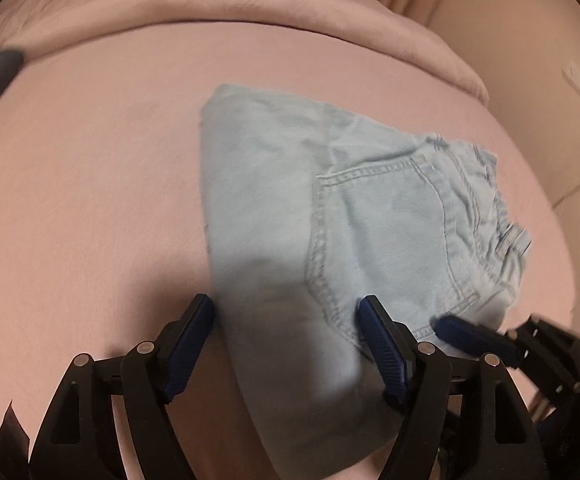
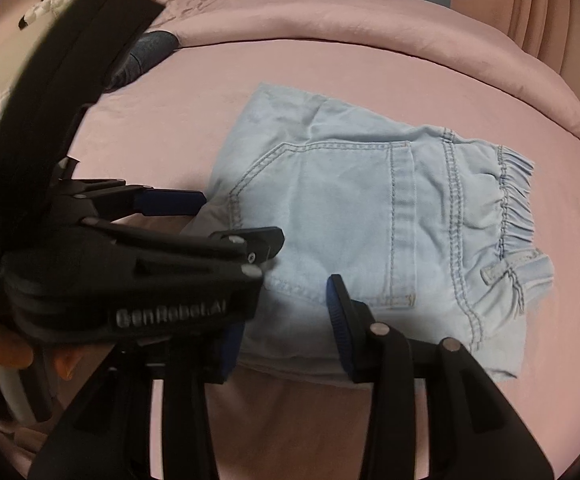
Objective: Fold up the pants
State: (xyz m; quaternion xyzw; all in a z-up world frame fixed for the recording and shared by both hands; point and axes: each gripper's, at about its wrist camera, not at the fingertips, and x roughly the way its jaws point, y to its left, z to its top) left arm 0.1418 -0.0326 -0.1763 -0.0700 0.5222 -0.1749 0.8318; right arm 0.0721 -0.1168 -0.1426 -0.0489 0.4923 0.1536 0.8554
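both grippers hover with fingers spread over the folded pants (image 2: 370, 216) on the bed (image 2: 370, 64), pinching nothing; folding looks done, next only smoothing or withdrawing.

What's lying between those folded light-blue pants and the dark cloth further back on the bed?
Nothing: in the right wrist view, only bare pink sheet runs between the pants and the dark cloth.

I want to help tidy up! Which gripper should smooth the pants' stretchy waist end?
Probably the right gripper: open, nearer the gathered waistband of the folded pants. The left gripper straddles the opposite end.
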